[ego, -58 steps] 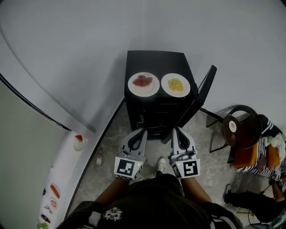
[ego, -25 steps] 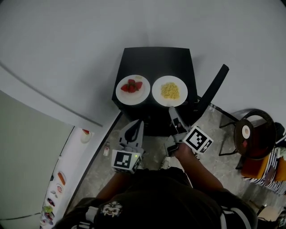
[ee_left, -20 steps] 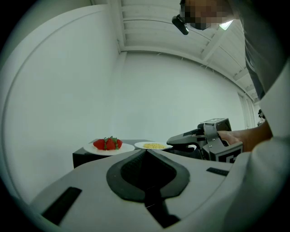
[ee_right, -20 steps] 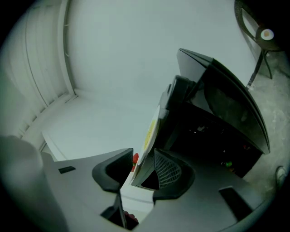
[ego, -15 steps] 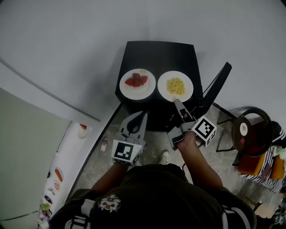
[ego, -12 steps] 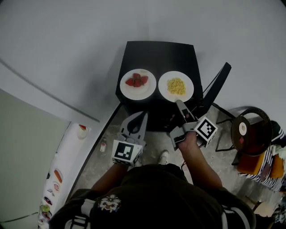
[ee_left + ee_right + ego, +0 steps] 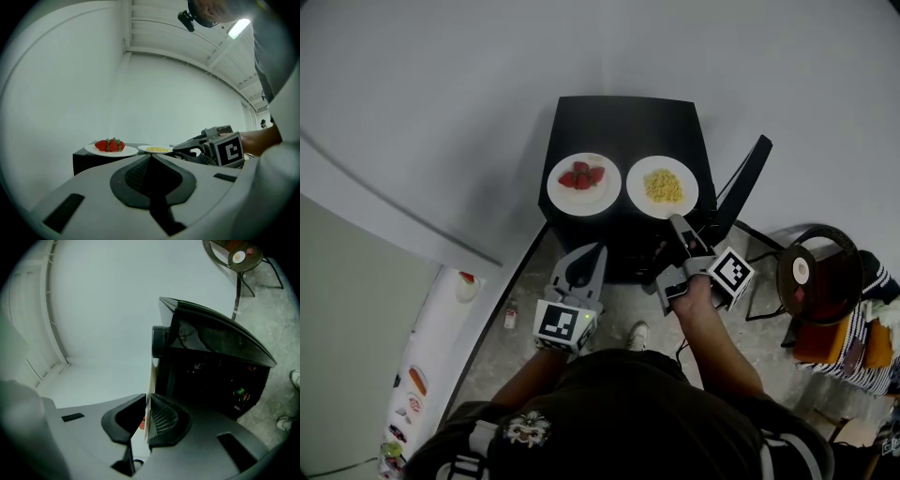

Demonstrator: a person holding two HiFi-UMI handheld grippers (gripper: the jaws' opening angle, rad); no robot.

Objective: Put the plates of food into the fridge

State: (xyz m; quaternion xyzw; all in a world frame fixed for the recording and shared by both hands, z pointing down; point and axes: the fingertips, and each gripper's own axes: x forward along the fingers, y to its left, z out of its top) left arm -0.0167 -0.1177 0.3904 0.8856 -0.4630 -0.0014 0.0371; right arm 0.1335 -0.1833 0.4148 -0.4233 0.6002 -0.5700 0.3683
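A: Where's the right gripper (image 7: 676, 225)?
B: Rolled on its side, arm reaching forward, jaws closing on the rim of the yellow-food plate (image 7: 639, 176) atop the black fridge (image 7: 628, 122).
A: And the left gripper (image 7: 591, 253)?
B: Held low before the fridge, jaws together, empty.

Open fridge door (image 7: 739, 187) bars the right side, chair (image 7: 811, 277) beyond it, bare floor (image 7: 511, 352) left of the fridge (image 7: 623, 122).

White plate (image 7: 639, 202) (yellow noodles (image 7: 664, 186)), black fridge (image 7: 628, 122).
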